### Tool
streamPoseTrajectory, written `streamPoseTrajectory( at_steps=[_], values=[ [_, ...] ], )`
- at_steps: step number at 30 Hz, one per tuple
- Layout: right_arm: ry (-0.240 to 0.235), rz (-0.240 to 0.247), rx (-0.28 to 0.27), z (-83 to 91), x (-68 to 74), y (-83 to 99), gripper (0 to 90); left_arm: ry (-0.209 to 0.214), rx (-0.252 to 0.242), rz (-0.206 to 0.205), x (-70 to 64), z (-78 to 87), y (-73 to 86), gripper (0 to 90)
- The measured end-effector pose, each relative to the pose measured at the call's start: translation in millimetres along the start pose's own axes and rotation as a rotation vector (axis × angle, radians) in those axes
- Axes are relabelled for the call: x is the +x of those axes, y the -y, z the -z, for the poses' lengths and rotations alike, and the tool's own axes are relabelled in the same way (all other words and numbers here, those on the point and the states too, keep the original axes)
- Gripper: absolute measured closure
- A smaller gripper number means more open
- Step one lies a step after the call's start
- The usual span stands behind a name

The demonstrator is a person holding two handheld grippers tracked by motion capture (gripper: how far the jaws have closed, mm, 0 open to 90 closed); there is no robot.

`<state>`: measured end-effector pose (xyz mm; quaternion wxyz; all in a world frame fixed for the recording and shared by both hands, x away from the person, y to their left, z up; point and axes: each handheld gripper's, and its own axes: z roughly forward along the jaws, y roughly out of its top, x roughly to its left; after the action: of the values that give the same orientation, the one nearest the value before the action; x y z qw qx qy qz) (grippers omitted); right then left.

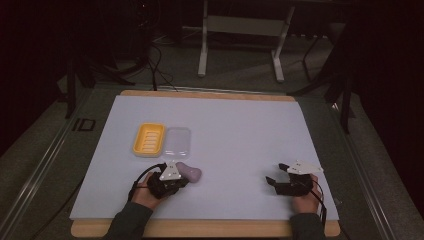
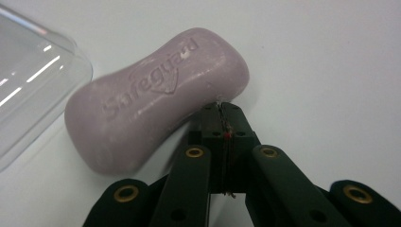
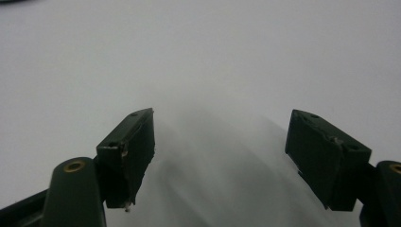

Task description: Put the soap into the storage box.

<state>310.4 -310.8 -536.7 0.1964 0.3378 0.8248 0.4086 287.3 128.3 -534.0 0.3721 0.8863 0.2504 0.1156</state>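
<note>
Your left gripper (image 2: 222,111) sat closest to the lens in the left gripper view, its two black jaws pressed flat together with nothing between them. Their joined tip touched the near long side of the purple soap bar (image 2: 156,94), close to its right-hand end. That bar lay flat on the white table cover (image 1: 240,130), stamped lettering facing up, and ran slantwise away from the tip toward the upper right.

Just past the soap's far left end you had the clear plastic lid (image 2: 33,80), its rounded corner very near the bar; whether the two touched could not be told. From the high view, the clear lid (image 1: 178,141) lay side by side with the yellow soap tray (image 1: 149,139), both just beyond your left hand (image 1: 150,192) and the soap (image 1: 189,173). Nothing stood between the closed jaws and the bar.

Your right gripper (image 1: 276,173) rested well apart, over bare cover near the table's right front. Its jaws stood wide open and held nothing, with only blank white surface in the gap (image 3: 220,142).
</note>
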Motion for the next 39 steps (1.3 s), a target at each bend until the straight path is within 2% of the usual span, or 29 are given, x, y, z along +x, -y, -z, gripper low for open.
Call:
streamPoseTrajectory(
  at_steps=[5,12,15,21,22,24,29,39],
  values=[
    [0.000,-0.001,0.002,0.1,0.4,0.0,24.4,-0.012,0.013,0.017,3.2,-5.1,-8.6,88.5],
    [-0.001,0.004,0.003,-0.1,0.4,0.0,24.4,-0.028,0.009,-0.001,3.1,-11.1,-20.8,86.3],
    [0.001,0.005,0.007,-0.1,0.9,-0.2,24.4,-0.015,0.012,-0.013,3.1,-11.9,-25.5,84.1],
    [0.001,0.012,0.010,-0.5,1.7,-0.4,24.4,-0.008,-0.008,-0.033,6.7,-2.7,-36.6,77.8],
    [0.002,0.018,0.009,-0.7,2.0,-0.4,24.4,-0.010,-0.007,-0.037,8.0,-0.7,-38.5,72.8],
    [0.002,0.015,0.015,-0.8,2.4,-0.5,24.4,-0.009,-0.014,-0.039,10.6,3.2,-41.9,70.2],
    [0.000,0.017,0.016,-1.0,2.2,-0.6,24.4,-0.013,0.001,-0.055,17.1,9.3,-50.6,66.1],
    [-0.003,0.010,0.007,-0.1,1.2,-0.2,24.4,0.009,0.050,-0.098,25.5,17.0,-67.7,59.7]
  ],
)
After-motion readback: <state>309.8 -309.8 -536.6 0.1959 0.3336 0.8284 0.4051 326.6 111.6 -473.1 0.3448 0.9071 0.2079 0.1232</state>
